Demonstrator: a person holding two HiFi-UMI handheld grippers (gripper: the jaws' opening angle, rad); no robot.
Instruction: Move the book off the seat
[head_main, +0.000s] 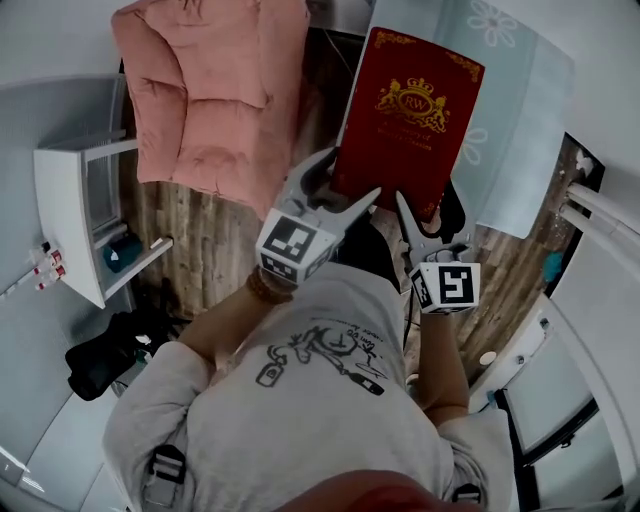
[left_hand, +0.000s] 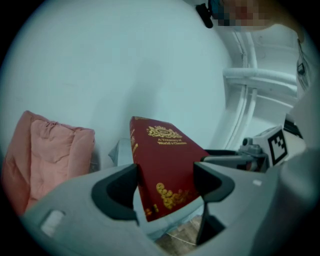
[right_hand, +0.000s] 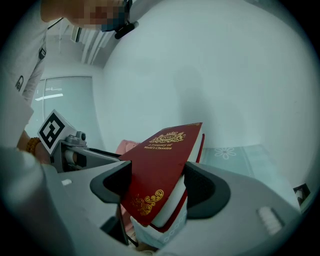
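The red book sits tilted between the dark fingers of the left gripper, both pressing its near end (gold lettering faces up). A pink cushioned chair stands left; the right gripper shows at right.

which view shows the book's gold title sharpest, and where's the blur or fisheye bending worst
Right gripper view: the title on the red book reads cleanest, and a dark round vignette rings the frame. Left gripper view: the title is smaller and softer, the close foreground is blurred, and it has the same vignette. Head view: the crest is clear but the lettering is too small; the white shelf and room edges bow strongly.
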